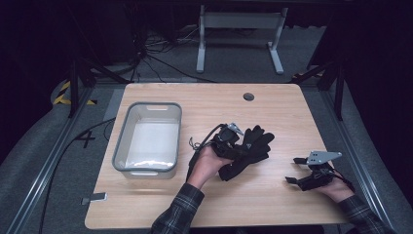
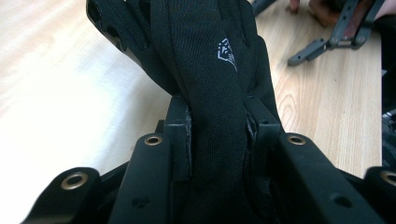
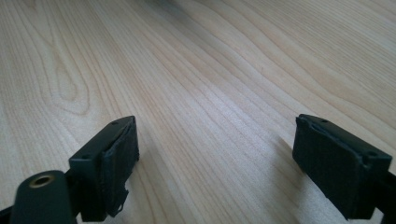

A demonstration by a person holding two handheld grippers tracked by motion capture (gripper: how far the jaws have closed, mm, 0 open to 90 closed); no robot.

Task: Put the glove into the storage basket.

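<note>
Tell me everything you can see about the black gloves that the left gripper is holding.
The black gloves look like soft knitted fabric, with a small white logo printed on one. They are bunched together, and the left gripper has its jaws shut on the bundle, pads pressing both sides. From the high view, the fingers fan out to the right near the middle of the wooden table, with the tray to the left. Whether they touch the table is unclear.

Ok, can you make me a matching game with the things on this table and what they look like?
Things:
1. gloves
2. tub
3. left tool
4. right tool

States:
A. open above bare wood
B. black, with a small white logo
C. grey rim, white inside
D. clamped on black fabric

Pairs: 1-B, 2-C, 3-D, 4-A
</note>
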